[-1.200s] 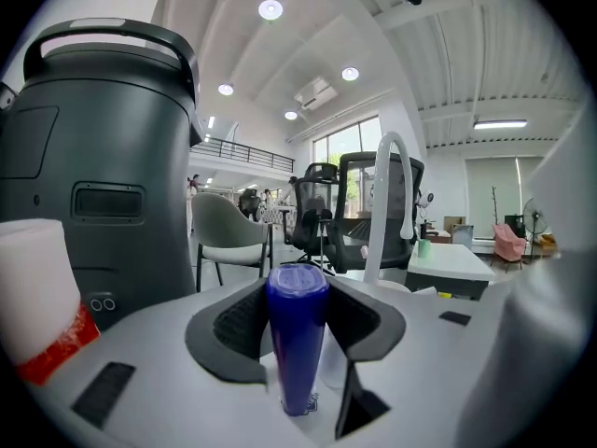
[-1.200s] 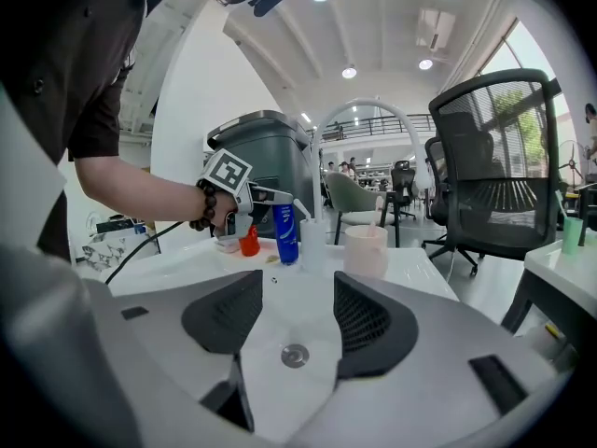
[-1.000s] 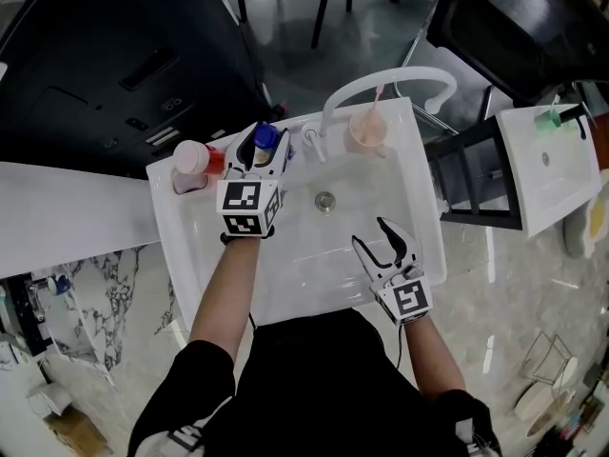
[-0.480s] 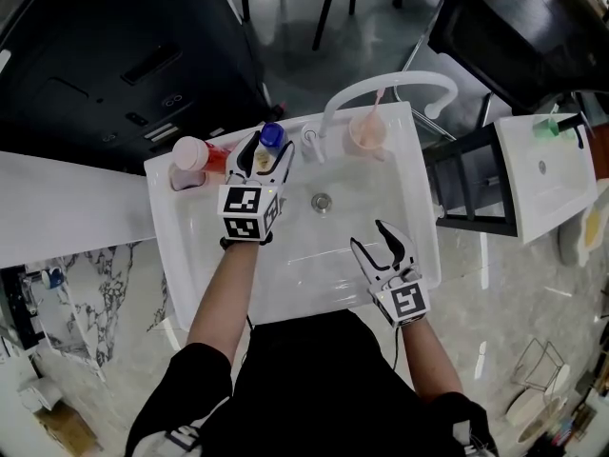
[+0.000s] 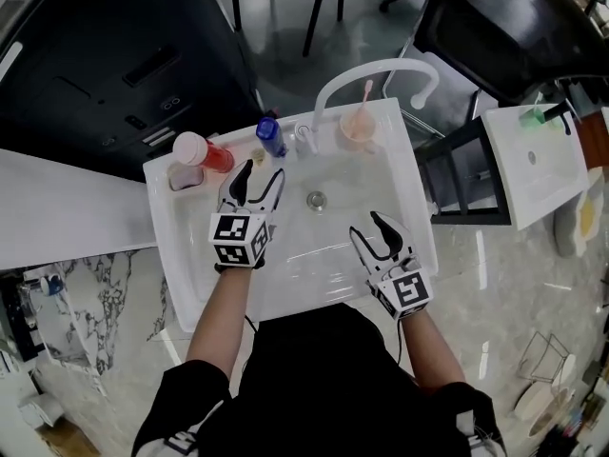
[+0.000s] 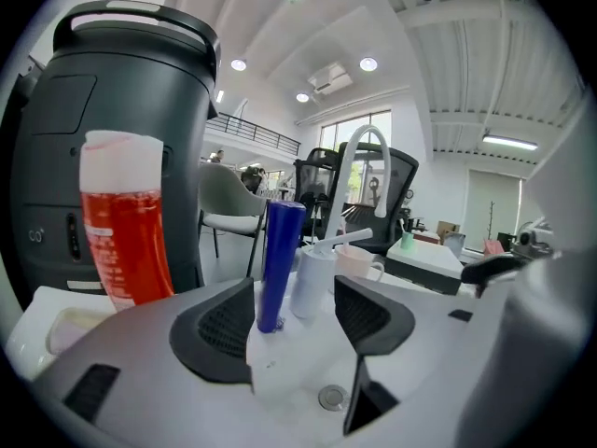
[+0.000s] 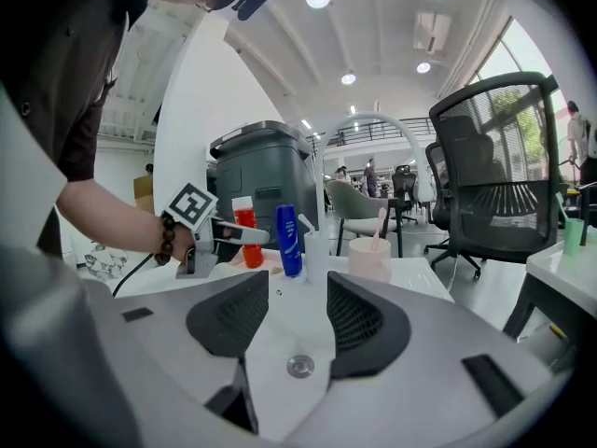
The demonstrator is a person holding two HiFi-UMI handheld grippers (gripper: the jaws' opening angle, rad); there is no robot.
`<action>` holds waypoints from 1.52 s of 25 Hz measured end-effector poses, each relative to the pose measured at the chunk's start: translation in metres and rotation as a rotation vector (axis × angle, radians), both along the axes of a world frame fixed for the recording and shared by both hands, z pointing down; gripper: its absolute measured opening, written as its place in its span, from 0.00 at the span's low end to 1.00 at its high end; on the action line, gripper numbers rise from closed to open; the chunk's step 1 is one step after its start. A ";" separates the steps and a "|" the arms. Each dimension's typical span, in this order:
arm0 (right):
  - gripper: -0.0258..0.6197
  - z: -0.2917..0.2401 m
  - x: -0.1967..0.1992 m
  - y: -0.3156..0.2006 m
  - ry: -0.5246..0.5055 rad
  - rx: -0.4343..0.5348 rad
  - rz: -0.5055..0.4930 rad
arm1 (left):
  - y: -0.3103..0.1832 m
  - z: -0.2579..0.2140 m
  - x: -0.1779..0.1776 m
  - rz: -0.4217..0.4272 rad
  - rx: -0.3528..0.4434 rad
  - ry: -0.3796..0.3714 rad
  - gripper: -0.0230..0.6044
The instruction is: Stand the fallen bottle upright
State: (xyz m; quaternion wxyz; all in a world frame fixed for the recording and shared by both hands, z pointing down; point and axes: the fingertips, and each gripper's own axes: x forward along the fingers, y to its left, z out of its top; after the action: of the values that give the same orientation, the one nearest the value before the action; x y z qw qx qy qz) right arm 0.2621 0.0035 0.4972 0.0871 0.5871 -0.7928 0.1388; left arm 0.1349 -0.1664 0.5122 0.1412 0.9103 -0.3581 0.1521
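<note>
Upright blue plastic bottle [image 5: 270, 137] just beyond left gripper [image 5: 262, 171], jaws wide, empty, just opening; right gripper [image 5: 366, 229], jaws part-open, empty, just closing.

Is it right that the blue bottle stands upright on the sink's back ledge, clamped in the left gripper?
Not clamped. The blue bottle stands upright on the sink's back ledge, but the left gripper has just been opening its jaws, with nothing between them; the head view shows it.

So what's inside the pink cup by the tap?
A pink toothbrush stands in the pink cup, its top poking above the rim. The cup's wall hides its lower end, and anything else at the bottom cannot be made out.
</note>
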 end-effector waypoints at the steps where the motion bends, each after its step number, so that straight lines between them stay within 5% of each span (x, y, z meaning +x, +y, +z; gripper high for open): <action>1: 0.36 -0.003 0.001 0.001 -0.002 -0.002 0.013 | 0.009 -0.002 -0.003 0.013 -0.004 0.013 0.48; 9: 0.17 -0.039 -0.012 -0.016 -0.021 0.075 0.101 | 0.048 -0.059 -0.069 0.020 0.025 0.146 0.16; 16: 0.13 -0.068 -0.045 -0.045 -0.064 0.155 0.122 | 0.047 -0.095 -0.131 -0.017 0.075 0.226 0.16; 23: 0.10 -0.077 -0.080 -0.050 -0.133 0.172 0.112 | 0.069 -0.101 -0.147 -0.003 0.089 0.248 0.16; 38: 0.09 -0.083 -0.105 -0.057 -0.118 0.201 0.078 | 0.067 -0.115 -0.170 0.001 0.164 0.232 0.16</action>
State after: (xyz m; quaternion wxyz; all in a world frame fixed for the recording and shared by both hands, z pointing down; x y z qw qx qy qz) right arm 0.1575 -0.0532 0.4142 -0.0246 0.6139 -0.7832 0.0961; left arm -0.0346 -0.0993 0.3974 0.1068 0.9304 -0.3503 0.0163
